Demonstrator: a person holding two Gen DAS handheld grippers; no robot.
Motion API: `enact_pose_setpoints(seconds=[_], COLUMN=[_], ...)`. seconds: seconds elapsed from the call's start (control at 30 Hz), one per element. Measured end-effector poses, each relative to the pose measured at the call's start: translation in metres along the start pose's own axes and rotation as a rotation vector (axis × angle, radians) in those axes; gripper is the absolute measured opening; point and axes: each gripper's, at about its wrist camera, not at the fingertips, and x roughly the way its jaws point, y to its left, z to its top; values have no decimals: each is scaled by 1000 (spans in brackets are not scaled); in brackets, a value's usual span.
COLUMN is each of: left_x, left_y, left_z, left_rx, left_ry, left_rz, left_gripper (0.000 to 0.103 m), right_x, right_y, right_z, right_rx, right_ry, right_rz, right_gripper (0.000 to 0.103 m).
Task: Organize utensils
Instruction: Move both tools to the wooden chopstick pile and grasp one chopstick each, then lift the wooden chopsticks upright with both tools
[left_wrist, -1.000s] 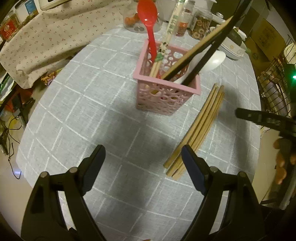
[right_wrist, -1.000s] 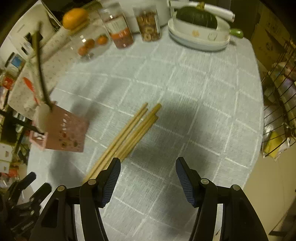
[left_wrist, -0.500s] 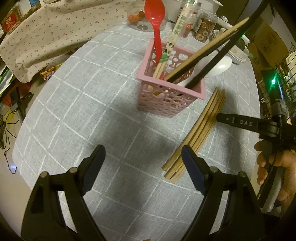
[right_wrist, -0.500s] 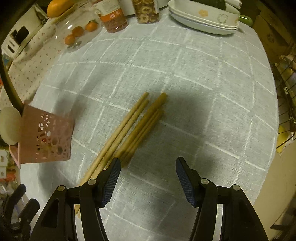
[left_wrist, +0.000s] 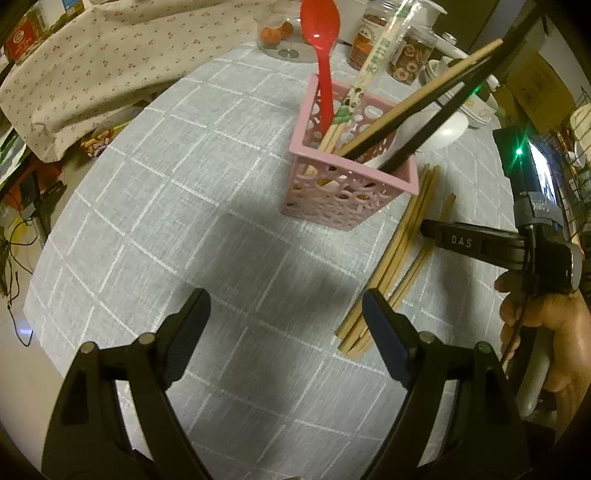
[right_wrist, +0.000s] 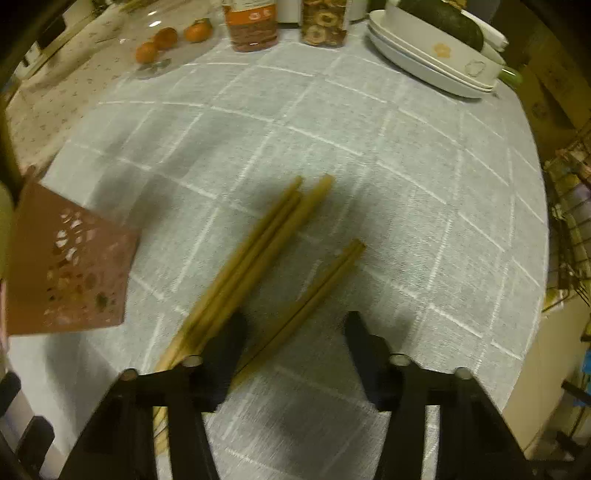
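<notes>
A pink perforated basket (left_wrist: 351, 199) (right_wrist: 70, 266) stands on the grey checked tablecloth and holds a red spoon (left_wrist: 321, 48), dark chopsticks and a white ladle. To its right a bundle of bamboo chopsticks (left_wrist: 402, 243) (right_wrist: 258, 243) lies flat. Two more chopsticks (right_wrist: 321, 280) lie split off beside the bundle. My right gripper (right_wrist: 295, 332) points down over them with its jaws closing. That pair runs between the jaws and neither pad visibly presses on it. One of its fingers (left_wrist: 454, 240) shows in the left wrist view. My left gripper (left_wrist: 286, 314) hovers open over bare cloth.
Jars (right_wrist: 325, 22), oranges (right_wrist: 166, 37) and stacked white dishes (right_wrist: 432, 62) line the far edge. A floral cloth (left_wrist: 92, 62) covers things at the left. A wire rack (right_wrist: 572, 240) stands past the table's right edge. A person's hand (left_wrist: 554, 332) holds the right gripper.
My right gripper has come down and forward onto the chopsticks and its jaws have narrowed. Two chopsticks now lie apart from the bundle. The left gripper has held still.
</notes>
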Motion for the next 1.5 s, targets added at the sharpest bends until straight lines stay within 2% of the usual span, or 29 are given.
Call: enact_pose_setpoints(seconds=[0.03, 0.07, 0.13, 0.23, 0.43, 0.53, 0.6, 0.7, 0.77, 0.87, 1.03, 1.1, 1.2, 1.23, 1.27, 1.33, 1.5], left_x=[-1, -3, -5, -8, -6, -2, 4, 15, 21, 32, 55, 60, 67, 65, 65, 68, 48], left_y=[-1, -2, -6, -16, -61, -87, -103, -120, -126, -126, -135, -137, -143, -143, -143, -142, -141], left_z=[-1, -1, -3, -8, -29, -37, -37, -32, -25, -9, 3, -2, -8, -10, -10, -13, -31], left_rx=[7, 15, 32, 75, 250, 341, 377, 409, 407, 331, 262, 249, 276, 278, 278, 280, 322], left_ry=[-3, -8, -18, -31, -80, -123, -153, -195, -219, -209, -211, -206, -214, -208, -192, -156, -136], left_rz=[-6, -13, -27, -52, -114, -141, -181, -210, -198, -221, -182, -149, -94, -98, -109, -112, -148], left_gripper=[84, 84, 84, 84, 84, 68, 48, 35, 31, 28, 24, 21, 15, 12, 3, 2, 1], right_x=[-1, -1, -3, -8, -28, -47, -54, -62, -65, -68, -66, -63, -62, -62, -63, -65, -72], right_y=[-1, -3, -13, -31, -52, -65, -73, -83, -88, -100, -118, -123, -129, -130, -129, -128, -124], right_z=[-1, -3, -7, -17, -35, -55, -68, -80, -79, -79, -80, -79, -80, -80, -79, -78, -78], right_rx=[-7, -9, 1, 19, -19, -32, -40, -54, -60, -56, -40, -33, -24, -25, -26, -29, -30], right_ry=[7, 10, 21, 12, -60, -77, -84, -92, -98, -104, -100, -93, -82, -82, -83, -90, -107], right_rz=[14, 24, 67, 115, 116, 125, 133, 147, 155, 173, 192, 194, 206, 209, 211, 215, 225], right_gripper=[22, 12, 5, 5, 4, 5, 5, 5, 5, 5, 5, 5, 5, 5, 5, 5, 5])
